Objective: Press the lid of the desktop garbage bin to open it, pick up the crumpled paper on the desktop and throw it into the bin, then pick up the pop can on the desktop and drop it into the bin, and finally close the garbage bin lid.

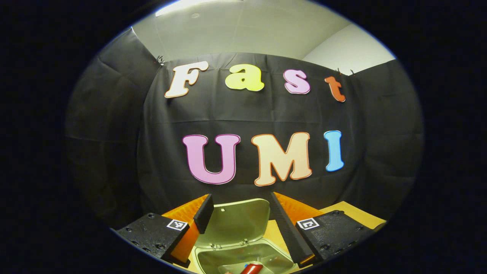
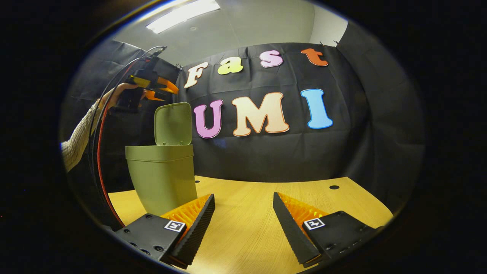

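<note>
The pale green bin point(image 1: 243, 258) lies right below my left gripper point(image 1: 241, 198), its lid point(image 1: 237, 222) swung up and standing open. Inside the bin I see the red pop can point(image 1: 252, 269), lying near the bottom. My left gripper is open with nothing between its fingers. In the right gripper view the bin point(image 2: 163, 179) stands at the table's left, lid point(image 2: 173, 123) upright. The left gripper point(image 2: 167, 90) hangs above and slightly left of the lid, held by a hand in a knit sleeve point(image 2: 78, 140). My right gripper point(image 2: 243, 199) hovers open over the wooden table point(image 2: 247, 228), holding nothing.
The light wooden tabletop stretches right of the bin, with a small dark hole point(image 2: 334, 187) near its back right. Black cloth walls close in behind and on both sides. Cables point(image 2: 99, 125) run down from the left gripper along the person's arm.
</note>
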Available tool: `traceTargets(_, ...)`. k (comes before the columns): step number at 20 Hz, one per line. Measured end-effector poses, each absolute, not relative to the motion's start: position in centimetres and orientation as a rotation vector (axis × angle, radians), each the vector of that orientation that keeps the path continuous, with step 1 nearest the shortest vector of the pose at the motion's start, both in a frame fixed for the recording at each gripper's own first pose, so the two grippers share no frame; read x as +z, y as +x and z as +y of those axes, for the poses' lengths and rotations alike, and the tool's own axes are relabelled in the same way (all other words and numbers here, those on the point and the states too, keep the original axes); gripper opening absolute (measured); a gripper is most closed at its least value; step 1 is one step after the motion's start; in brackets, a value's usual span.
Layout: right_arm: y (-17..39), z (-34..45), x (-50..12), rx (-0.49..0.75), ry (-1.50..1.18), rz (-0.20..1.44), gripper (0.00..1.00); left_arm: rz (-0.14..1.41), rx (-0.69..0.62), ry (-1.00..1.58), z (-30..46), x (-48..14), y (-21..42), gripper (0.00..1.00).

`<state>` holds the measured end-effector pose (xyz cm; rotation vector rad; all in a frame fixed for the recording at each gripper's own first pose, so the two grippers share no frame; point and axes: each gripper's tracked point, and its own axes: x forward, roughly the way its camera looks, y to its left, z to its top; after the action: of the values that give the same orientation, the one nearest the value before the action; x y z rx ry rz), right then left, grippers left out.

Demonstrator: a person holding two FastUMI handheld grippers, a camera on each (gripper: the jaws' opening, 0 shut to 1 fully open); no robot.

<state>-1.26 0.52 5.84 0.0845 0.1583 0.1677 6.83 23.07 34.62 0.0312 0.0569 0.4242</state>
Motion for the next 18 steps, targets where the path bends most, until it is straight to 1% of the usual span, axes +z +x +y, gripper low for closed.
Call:
traceTargets(4,-1.3,1.0,5.7,0.179,0.090,0.163,0.96,0.098,0.498,0.051,25.5,33.5,8.4,0.87)
traceTargets(6,-1.3,1.2,5.7,0.181,0.090,0.164,0.96,0.118,0.502,0.049,26.1,32.8,9.1,0.88)
traceTargets(8,-1.3,1.1,5.6,0.181,0.091,0.166,0.96,0.132,0.513,0.039,26.6,32.0,9.2,0.87)
traceTargets(9,-1.3,1.1,5.4,0.181,0.091,0.168,0.96,0.113,0.511,0.031,26.7,32.4,9.3,0.87)
traceTargets(12,-1.3,1.1,5.4,0.181,0.088,0.171,0.96,0.104,0.486,0.002,25.9,32.2,8.7,0.89)
traceTargets(13,-1.4,1.2,5.3,0.182,0.089,0.172,0.96,0.100,0.473,-0.005,25.3,32.1,8.2,0.87)
traceTargets(15,-1.4,1.3,5.4,0.185,0.090,0.174,0.96,0.079,0.439,-0.003,24.0,32.0,6.8,0.89)
traceTargets(18,-1.6,1.2,5.9,0.184,0.094,0.164,0.96,0.060,0.382,0.008,21.7,31.3,4.5,0.88)
